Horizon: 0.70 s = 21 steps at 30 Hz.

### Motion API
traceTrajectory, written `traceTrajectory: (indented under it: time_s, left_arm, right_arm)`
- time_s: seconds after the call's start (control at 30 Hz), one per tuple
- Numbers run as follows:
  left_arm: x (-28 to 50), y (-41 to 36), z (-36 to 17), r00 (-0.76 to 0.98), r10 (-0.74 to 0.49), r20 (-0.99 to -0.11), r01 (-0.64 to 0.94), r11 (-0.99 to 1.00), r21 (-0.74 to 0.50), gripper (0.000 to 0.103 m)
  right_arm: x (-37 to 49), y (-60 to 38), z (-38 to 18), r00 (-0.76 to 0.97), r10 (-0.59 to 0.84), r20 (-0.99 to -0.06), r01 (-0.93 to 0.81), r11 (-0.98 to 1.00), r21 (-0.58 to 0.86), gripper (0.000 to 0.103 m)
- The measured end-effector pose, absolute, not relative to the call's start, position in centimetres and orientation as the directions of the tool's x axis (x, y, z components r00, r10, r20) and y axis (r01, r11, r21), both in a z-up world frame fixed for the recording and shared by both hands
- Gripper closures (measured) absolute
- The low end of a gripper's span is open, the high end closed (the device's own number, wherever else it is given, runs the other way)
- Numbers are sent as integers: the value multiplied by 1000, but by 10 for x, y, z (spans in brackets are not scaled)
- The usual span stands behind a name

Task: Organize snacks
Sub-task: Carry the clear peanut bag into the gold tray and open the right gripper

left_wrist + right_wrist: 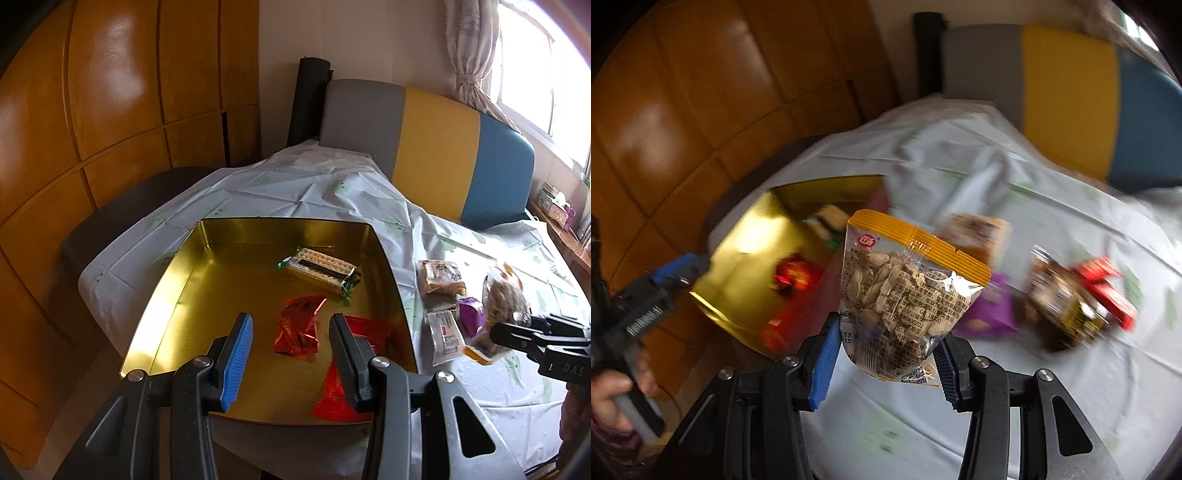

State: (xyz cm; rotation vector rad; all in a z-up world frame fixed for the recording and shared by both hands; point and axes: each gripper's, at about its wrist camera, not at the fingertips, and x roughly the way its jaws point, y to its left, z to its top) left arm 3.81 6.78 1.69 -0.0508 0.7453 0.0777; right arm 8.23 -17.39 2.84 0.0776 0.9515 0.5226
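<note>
Gold tin (pixel 177 291), open top, sits on the table's left part. Inside: cracker pack with green ends (pixel 319 270) lying flat toward the far wall, crumpled red wrapper (pixel 299 328) mid-floor, second red packet (pixel 347 391) at the near right corner. Clear peanut bag with yellow top seal (pixel 905 295) is upright and off the table, clamped at its lower end. Loose on the cloth right of the tin: tan pastry pack (pixel 439 277), white sachet (pixel 445 332), purple packet (pixel 471 317), dark nut bag (pixel 1063 306), red box (pixel 1108 291).
</note>
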Motion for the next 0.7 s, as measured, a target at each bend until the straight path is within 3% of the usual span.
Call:
traceTrajectory:
  time_s: [0.33, 0.7]
  left_arm:
    - [34, 92, 18, 740, 87, -667, -143, 989, -29, 59]
    - [32, 108, 10, 726, 95, -681, -175, 983, -49, 59]
  right_arm:
    - [117, -89, 23, 383, 488, -784, -484, 829, 280, 54]
    - [146, -50, -7, 370, 403, -837, -486, 852, 196, 49]
